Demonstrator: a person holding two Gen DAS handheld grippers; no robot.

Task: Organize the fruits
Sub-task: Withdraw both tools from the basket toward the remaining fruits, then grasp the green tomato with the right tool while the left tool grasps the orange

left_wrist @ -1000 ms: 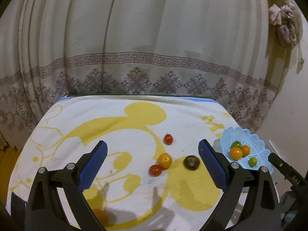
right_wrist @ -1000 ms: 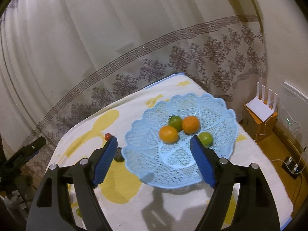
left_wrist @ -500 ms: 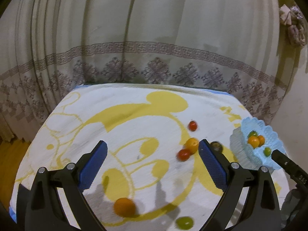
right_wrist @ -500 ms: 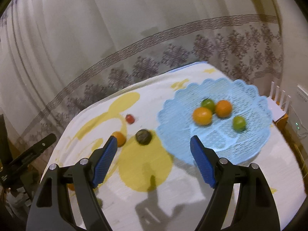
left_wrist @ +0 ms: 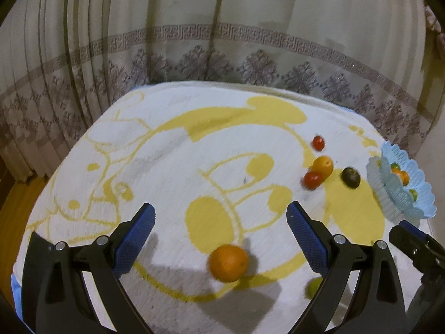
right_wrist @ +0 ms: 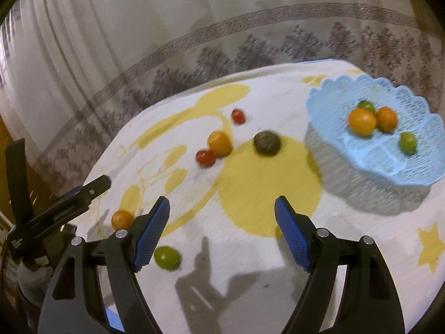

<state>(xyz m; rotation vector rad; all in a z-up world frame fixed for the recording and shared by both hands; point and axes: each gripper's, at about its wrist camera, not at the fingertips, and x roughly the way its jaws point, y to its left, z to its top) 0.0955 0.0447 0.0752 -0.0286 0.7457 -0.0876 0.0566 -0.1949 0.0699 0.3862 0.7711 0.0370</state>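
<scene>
A pale blue lattice basket point(right_wrist: 417, 167) point(left_wrist: 422, 194) stands at the right of the table and holds several orange and green fruits. Loose on the white and yellow cloth lie an orange point(left_wrist: 228, 263) point(right_wrist: 122, 219), a green fruit point(right_wrist: 166, 257) point(left_wrist: 313, 286), a dark fruit point(right_wrist: 266, 142) point(left_wrist: 351, 177), a yellow-orange fruit point(right_wrist: 219, 142) point(left_wrist: 322, 167) and two small red tomatoes point(right_wrist: 205, 158) point(right_wrist: 238, 115). My left gripper point(left_wrist: 219, 222) hangs open just above the orange, nothing between its pads. My right gripper point(right_wrist: 222, 217) is open and empty over the yellow patch, with the green fruit beside its left finger point(right_wrist: 151, 233).
A patterned curtain point(left_wrist: 222, 41) hangs close behind the table. The cloth's near and left edges drop off toward a wooden floor point(left_wrist: 16, 203). The other gripper's tip shows at the lower right of the left wrist view and at the left of the right wrist view.
Both grippers swung left and lowered. The basket slid from the centre to the right in the right wrist view. The orange came up between the left fingers. Both kept the same opening.
</scene>
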